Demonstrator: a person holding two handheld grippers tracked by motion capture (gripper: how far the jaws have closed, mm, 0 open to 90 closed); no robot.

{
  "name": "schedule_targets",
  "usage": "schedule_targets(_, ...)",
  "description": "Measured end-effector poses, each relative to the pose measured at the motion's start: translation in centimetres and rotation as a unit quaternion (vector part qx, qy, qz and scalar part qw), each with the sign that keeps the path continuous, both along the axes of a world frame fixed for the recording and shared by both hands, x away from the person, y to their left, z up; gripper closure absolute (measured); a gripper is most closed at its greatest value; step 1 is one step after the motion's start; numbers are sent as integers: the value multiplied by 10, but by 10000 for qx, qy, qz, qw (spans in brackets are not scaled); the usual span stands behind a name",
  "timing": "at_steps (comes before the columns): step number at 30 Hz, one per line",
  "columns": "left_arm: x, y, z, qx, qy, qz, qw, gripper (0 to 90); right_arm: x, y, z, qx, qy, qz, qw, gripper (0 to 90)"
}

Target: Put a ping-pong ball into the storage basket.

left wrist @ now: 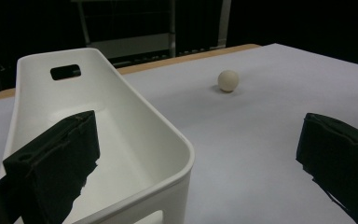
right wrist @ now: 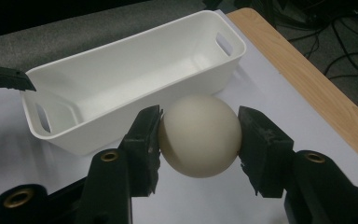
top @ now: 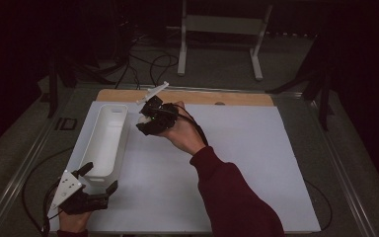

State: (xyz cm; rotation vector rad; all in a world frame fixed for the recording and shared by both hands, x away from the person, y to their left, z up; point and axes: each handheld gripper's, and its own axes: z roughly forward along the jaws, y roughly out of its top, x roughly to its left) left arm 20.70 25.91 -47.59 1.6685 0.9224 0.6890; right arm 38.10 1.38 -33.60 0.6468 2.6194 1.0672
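Clamped on a cream ball (right wrist: 199, 136) between both pads of the right tool (right wrist: 199, 140), one pad pressed to each side, near the far edge of the counter (top: 237, 148) and just right of the white bin (top: 104, 140). Held close to the bin's far end, beside its long right wall. Smooth, matte, evenly round, off-white with no marking. Seen also in the high view as a pale spot (top: 143, 118) among the black jaws of the right tool (top: 148, 121), and in the left gripper view as a small ball (left wrist: 228, 80) far off, right of the bin (left wrist: 121, 116).

Spread wide apart, nothing between: the left tool (top: 98, 178) at the near left corner, astride the bin's near end, one jaw over the bin's inside and the other outside its right wall.
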Motion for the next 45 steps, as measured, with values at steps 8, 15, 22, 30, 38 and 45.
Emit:
schedule_targets(8, 0, 0, 0, 1, -2, 1, 10000, 0, -1, 4, -3, -31, -33, 43, 10000, 504)
schedule_targets(15, 0, 0, 0, 0, 1, 1, 10000, 0, -2, 9, -5, 15, -79, 107, 9999, 504)
schedule_targets(22, 0, 1, 0, 0, -2, 4, 10000, 0, -3, 14, -7, 39, -83, 145, 9999, 504)
schedule_targets(30, 0, 0, 0, -2, -5, -3, 10000, 0, -3, 18, -8, 67, -86, 123, 9999, 504)
schedule_targets(38, 0, 0, 0, 0, -3, -5, 10000, 0, -3, 22, -9, 87, -91, 174, 9998, 504)
schedule_targets(45, 0, 1, 0, -3, -6, -5, 10000, 0, -2, 25, -11, 151, -31, 170, 9997, 504)
